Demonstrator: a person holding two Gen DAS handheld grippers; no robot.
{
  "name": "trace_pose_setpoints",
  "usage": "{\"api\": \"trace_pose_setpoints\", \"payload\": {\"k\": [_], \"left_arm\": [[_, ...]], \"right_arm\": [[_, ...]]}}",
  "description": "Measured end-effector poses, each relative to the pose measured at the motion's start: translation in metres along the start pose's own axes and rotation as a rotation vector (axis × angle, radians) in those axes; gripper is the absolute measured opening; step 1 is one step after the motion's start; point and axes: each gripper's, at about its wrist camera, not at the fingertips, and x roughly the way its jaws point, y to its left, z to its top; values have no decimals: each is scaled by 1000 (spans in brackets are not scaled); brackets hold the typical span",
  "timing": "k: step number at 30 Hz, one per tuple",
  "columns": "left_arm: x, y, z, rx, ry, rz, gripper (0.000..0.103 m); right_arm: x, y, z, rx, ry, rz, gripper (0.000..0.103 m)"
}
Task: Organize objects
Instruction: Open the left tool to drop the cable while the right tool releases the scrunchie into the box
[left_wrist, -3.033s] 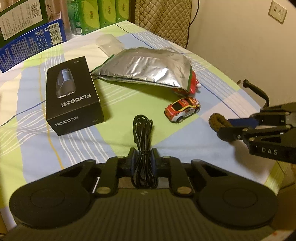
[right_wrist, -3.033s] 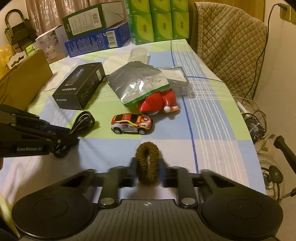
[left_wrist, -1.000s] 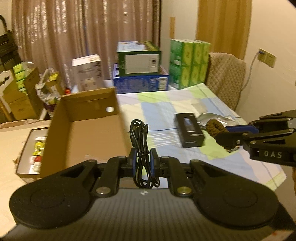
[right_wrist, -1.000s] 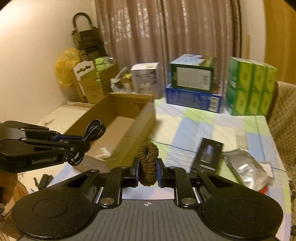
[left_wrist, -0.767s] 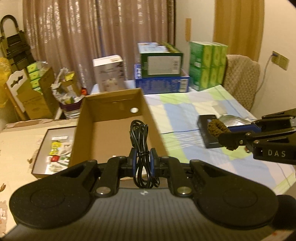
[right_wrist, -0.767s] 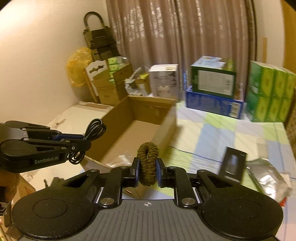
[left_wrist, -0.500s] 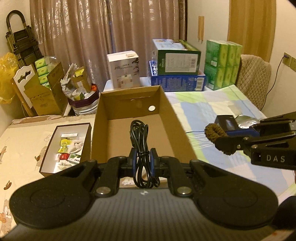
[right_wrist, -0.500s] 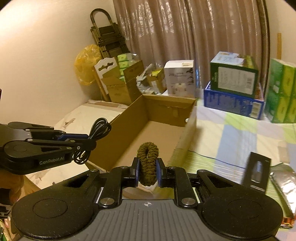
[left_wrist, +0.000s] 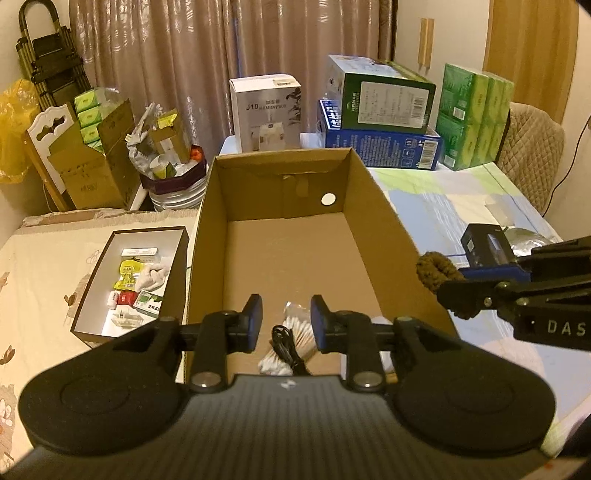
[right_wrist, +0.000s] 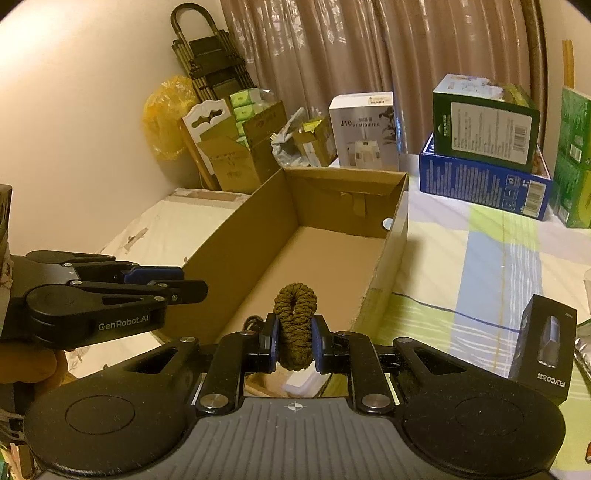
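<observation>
An open cardboard box (left_wrist: 384, 206) stands on the table edge, also in the right wrist view (right_wrist: 236, 236). My left gripper (left_wrist: 286, 323) is open and empty above the box's near end. The black cable (left_wrist: 286, 350) lies on the box floor below it, on a bag of cotton swabs (left_wrist: 295, 325). My right gripper (right_wrist: 294, 341) is shut on a brown braided hair tie (right_wrist: 294, 325), held near the box's right wall; it shows in the left wrist view (left_wrist: 434, 273). The left gripper also shows in the right wrist view (right_wrist: 192, 280).
A black FLYCO box (right_wrist: 546, 343) lies on the checked tablecloth to the right. Stacked blue and green cartons (left_wrist: 380, 122) and a white J10 box (left_wrist: 266, 110) stand behind the cardboard box. A smaller open box of small items (left_wrist: 129, 273) sits to the left.
My left gripper has opened and the black cable has dropped into the cardboard box. Both grippers moved closer over the box. The right gripper still holds the hair tie.
</observation>
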Motion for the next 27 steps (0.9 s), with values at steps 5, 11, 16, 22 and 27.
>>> {"api": "trace_pose_setpoints", "payload": {"k": [5, 11, 16, 22, 27], "left_arm": [[1, 2, -4, -9, 3, 2, 27], [-3, 4, -6, -16, -6, 9, 31], [-6, 6, -7, -32, -17, 7, 37], [-8, 6, -8, -38, -20, 5, 39], [-10, 0, -10, -42, -21, 0, 41]], "right_arm": [[5, -2, -1, 7, 9, 0, 15], [7, 0, 3, 17, 1, 5, 15], [9, -7, 5, 71, -39, 41, 66], [2, -14, 3, 91, -61, 45, 66], [-6, -20, -1, 91, -57, 29, 66]]}}
